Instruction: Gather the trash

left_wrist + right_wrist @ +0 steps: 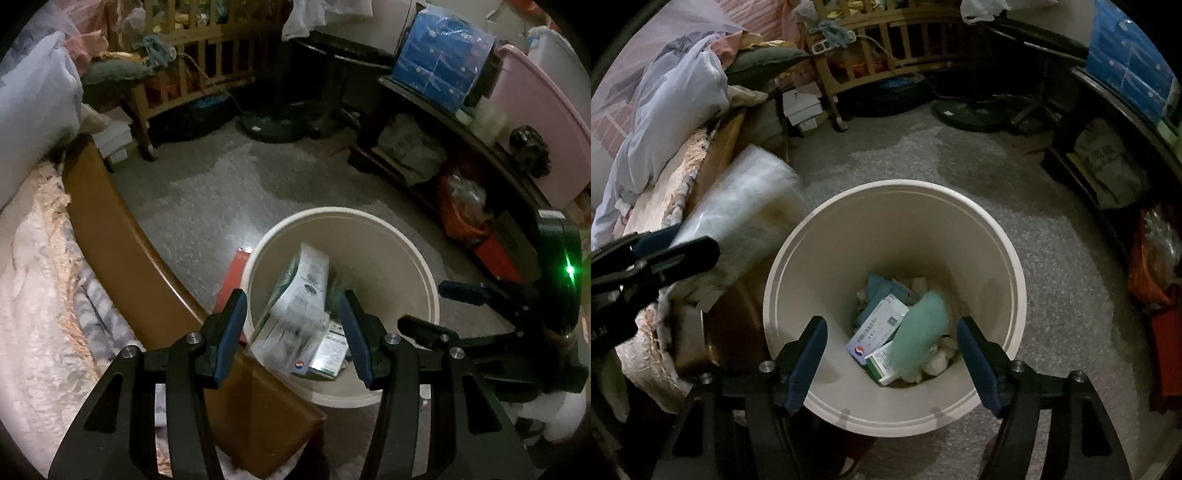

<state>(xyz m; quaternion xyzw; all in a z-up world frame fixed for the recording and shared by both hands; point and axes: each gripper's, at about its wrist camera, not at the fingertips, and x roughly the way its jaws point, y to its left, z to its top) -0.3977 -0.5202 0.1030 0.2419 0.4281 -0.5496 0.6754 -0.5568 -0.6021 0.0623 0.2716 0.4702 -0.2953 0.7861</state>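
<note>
A cream round bin (pixel 1015 288) stands on the grey floor, directly under my right gripper (pixel 891 323), which is open with nothing between its pads. Below it, inside the bin, a blurred mint-green pack (pixel 919 336) lies over a white box with a red-blue logo (pixel 875 332) and a green-white box (pixel 881 363). My left gripper (pixel 291 299) hangs over the bin's (pixel 351 212) left rim, shut on a blurred white plastic package (pixel 303 284). In the right wrist view that package (pixel 738 221) sticks out of the left gripper (pixel 676 243). The right gripper (pixel 424 304) shows at the right.
A brown bed frame (pixel 122 236) with bedding (pixel 37 295) runs along the left, touching the bin. A red flat item (pixel 232 280) lies between them. A dark shelf with an orange bag (pixel 465 210) lines the right. A fan base (pixel 280 129) and a wooden crib (pixel 207 70) stand behind.
</note>
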